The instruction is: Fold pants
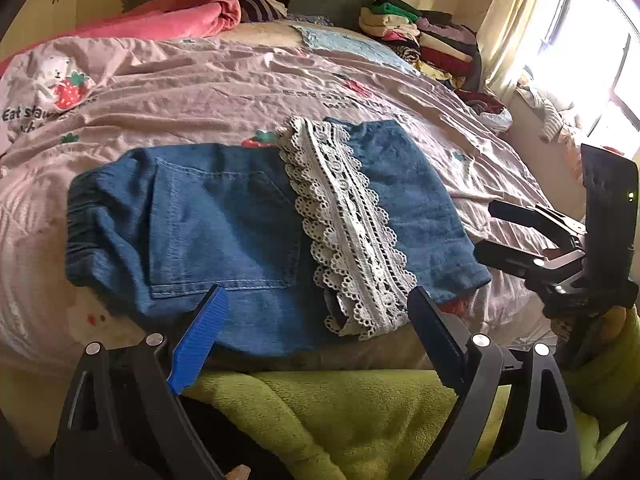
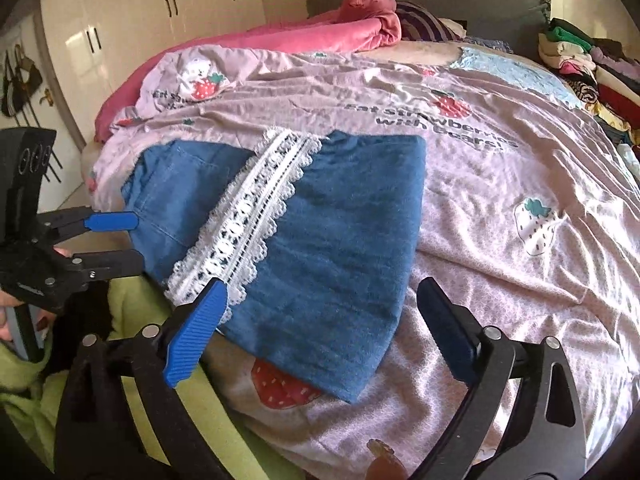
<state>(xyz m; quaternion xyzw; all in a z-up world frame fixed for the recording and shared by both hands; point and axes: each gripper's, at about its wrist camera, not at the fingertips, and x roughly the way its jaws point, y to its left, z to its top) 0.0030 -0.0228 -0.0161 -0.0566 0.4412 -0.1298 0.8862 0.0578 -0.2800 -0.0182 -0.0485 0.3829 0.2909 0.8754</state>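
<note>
Item: denim pants (image 1: 224, 216), blue, with a white lace trim band (image 1: 344, 224) across them. They lie folded flat on the pink strawberry-print bedspread (image 1: 200, 88), at its near edge, waistband end to the left, lace running from far to near across the middle. A back pocket (image 1: 224, 232) faces up on the left part.

My left gripper (image 1: 316, 332): jaws spread wide, holding nothing, fingers hovering just above the near edge of the pants, one blue ribbed pad (image 1: 200, 340) over the pocket side.

My right gripper (image 2: 320, 328): also wide open and empty, poised over the near right part of the pants, its left pad (image 2: 196, 332) by the near end of the lace.

Surroundings: green fleece (image 1: 320, 412) nearest me; a crumpled pink blanket (image 1: 180, 12) at the far left; a stack of folded clothes (image 1: 424, 36) at the far right; cream wardrobe doors (image 2: 160, 20) beyond the bed on the left.
</note>
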